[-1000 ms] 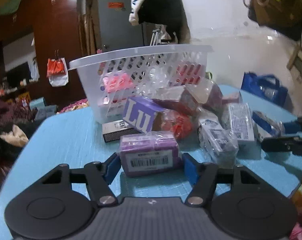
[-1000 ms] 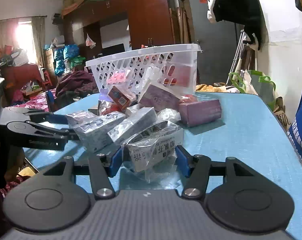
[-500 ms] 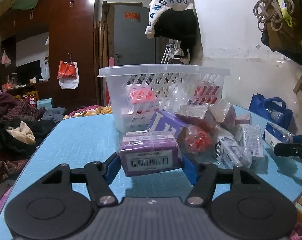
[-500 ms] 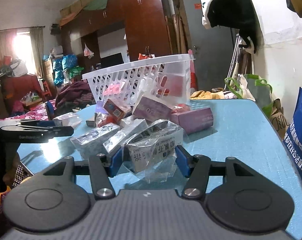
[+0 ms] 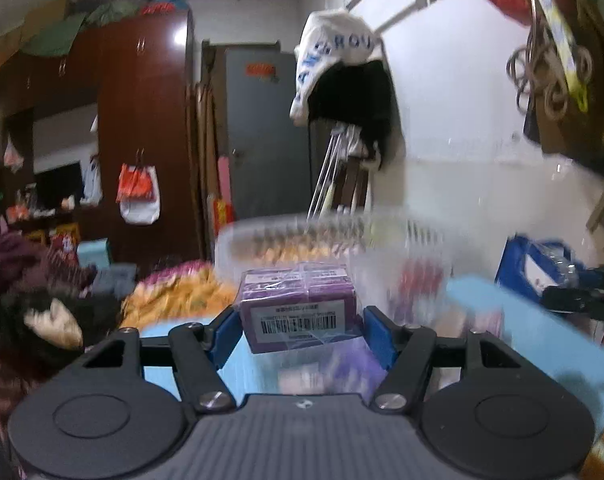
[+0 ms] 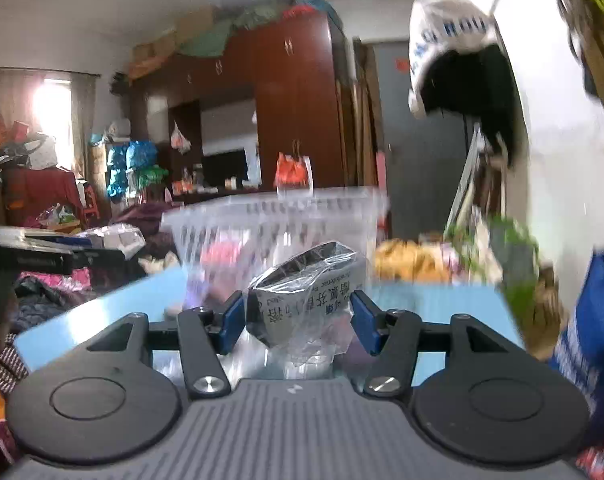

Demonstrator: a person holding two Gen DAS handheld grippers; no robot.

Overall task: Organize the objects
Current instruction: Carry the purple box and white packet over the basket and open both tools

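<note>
My left gripper (image 5: 298, 330) is shut on a purple box (image 5: 298, 308) with a barcode label, held in the air above the blue table (image 5: 514, 320). Behind it stands the white lattice basket (image 5: 302, 232), blurred by motion. My right gripper (image 6: 298, 320) is shut on a box wrapped in clear plastic (image 6: 306, 292) with printed text, also lifted off the table (image 6: 102, 316). The basket (image 6: 270, 216) is straight ahead of it. The left gripper's black body (image 6: 30, 256) shows at the left edge of the right wrist view.
Blurred packets (image 5: 418, 280) lie on the table by the basket. A blue bag (image 5: 542, 264) sits at the right, and the right gripper's dark body (image 5: 582, 296) crosses in front of it. A wardrobe (image 5: 142, 140) and a grey door (image 5: 262, 140) stand behind.
Both grippers have risen with their boxes, the left one more. The pile of packets has dropped low in both views and the basket rim now sits level with the held boxes.
</note>
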